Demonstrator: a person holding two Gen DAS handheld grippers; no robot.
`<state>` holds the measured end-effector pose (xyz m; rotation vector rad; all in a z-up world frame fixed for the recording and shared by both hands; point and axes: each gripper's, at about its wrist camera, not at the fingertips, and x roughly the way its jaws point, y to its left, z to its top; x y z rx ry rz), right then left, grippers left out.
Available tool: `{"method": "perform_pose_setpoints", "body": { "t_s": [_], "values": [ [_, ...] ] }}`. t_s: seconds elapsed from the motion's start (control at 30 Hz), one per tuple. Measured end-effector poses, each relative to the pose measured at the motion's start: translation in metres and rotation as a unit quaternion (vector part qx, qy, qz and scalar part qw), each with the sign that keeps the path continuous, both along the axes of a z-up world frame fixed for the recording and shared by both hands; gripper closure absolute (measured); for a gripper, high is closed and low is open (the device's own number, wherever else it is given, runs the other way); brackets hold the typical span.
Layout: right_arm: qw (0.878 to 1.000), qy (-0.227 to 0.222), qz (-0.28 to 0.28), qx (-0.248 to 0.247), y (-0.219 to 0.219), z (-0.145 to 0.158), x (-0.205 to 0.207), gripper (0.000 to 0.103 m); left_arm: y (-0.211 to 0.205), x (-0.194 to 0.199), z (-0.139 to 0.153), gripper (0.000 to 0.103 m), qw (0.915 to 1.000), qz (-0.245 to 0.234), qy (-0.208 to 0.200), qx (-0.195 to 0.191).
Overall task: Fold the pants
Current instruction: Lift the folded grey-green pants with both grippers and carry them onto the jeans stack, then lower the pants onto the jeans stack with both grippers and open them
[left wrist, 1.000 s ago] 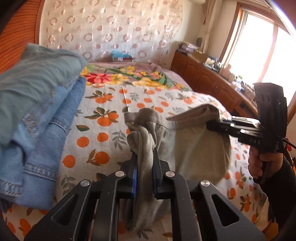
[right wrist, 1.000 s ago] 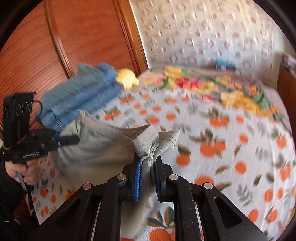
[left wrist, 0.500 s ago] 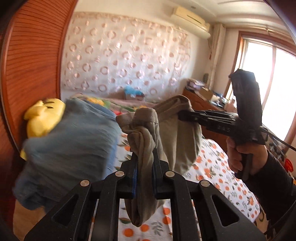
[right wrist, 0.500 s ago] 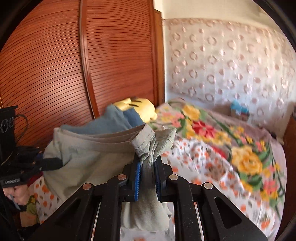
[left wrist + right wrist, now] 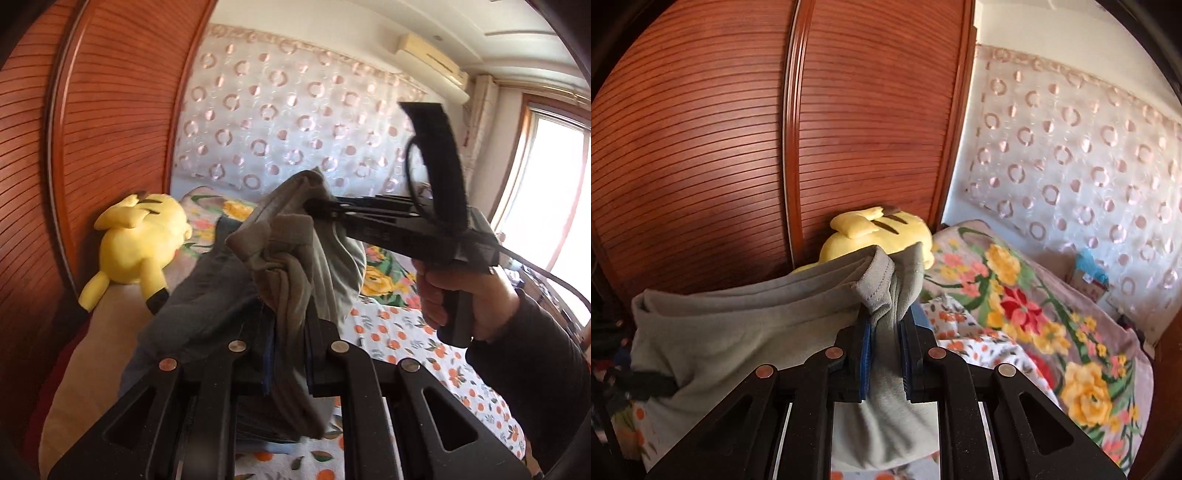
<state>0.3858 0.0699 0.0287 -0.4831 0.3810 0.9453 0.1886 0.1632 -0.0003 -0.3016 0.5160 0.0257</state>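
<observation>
Both claws have risen off the bed since a second ago and swung toward the wooden wardrobe, carrying the pants with them, so the folded jeans that lay off to one side now sit straight ahead.

At the left claw [image 5: 288, 354] the fingers are pressed nearly together on a bunched wad of the grey pants [image 5: 295, 266]; cloth spills above and below the pads. At the right claw [image 5: 886, 354] the blue-lined pads likewise pinch a thick gather at the stitched waistband. Between the two grips the pants [image 5: 746, 325] hang in the air as a slack, folded sheet, clear of the orange-print bedspread [image 5: 406, 332].

Beyond the claws, the jeans [image 5: 199, 306] lie stacked just beside a yellow plush toy [image 5: 140, 243], which rests against the wardrobe [image 5: 738, 129]. A hand [image 5: 465, 295] in a dark sleeve grips the right claw's handle.

The cloth looks soft, light and limp: it sags wherever it is unsupported and will not hold a crease by itself. It seems unlikely to slip, since the knit bunches thickly in each pinch. The doubled waistband hem looks the best hold, as it is the firmest edge; keeping both corners taut and level should let the pants land flat.
</observation>
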Motion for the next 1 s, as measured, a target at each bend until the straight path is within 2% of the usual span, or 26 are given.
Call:
{"method": "perform_pose_setpoints", "body": {
  "t_s": [0.1,0.23,0.3,0.37,0.47,0.6,0.73,0.8,0.9,1.0],
  "values": [
    [1.0,0.029,0.002,-0.005,0.02,-0.014,0.017,0.088,0.009,0.002,-0.011,0.089,0.9998,0.01,0.017,-0.008],
    [0.996,0.079,0.012,0.031,0.034,-0.023,0.036,0.079,0.021,-0.003,-0.021,0.086,0.9992,0.021,0.03,-0.017],
    [0.995,0.091,0.011,0.049,0.029,-0.02,0.044,0.064,0.025,-0.008,-0.023,0.084,0.9987,0.027,0.04,-0.016],
    [0.993,0.094,0.006,0.069,0.022,-0.016,0.048,0.053,0.027,-0.014,-0.025,0.077,0.9986,0.028,0.042,-0.014],
    [0.992,0.092,-0.005,0.09,0.005,-0.009,0.053,0.051,0.029,-0.02,-0.02,0.071,0.9986,0.037,0.037,-0.003],
    [0.992,0.073,0.006,0.1,-0.02,-0.008,0.035,0.051,0.027,-0.031,-0.002,0.068,0.999,0.044,0.007,0.01],
    [0.992,0.08,0.028,0.089,-0.04,-0.022,0.013,0.051,0.024,-0.024,0.013,0.067,0.9993,0.026,-0.02,0.02],
    [0.992,0.091,0.032,0.08,-0.045,-0.032,0.012,0.051,0.02,-0.014,0.017,0.067,0.9993,-0.001,-0.028,0.023],
    [0.994,0.09,0.025,0.059,-0.051,-0.041,0.02,0.051,0.018,0.009,0.014,0.067,0.9994,-0.019,-0.01,0.026],
    [0.992,0.112,0.024,0.057,-0.05,-0.043,0.031,0.051,0.017,0.024,0.003,0.067,0.9984,-0.017,0.021,0.05]
  ]
}}
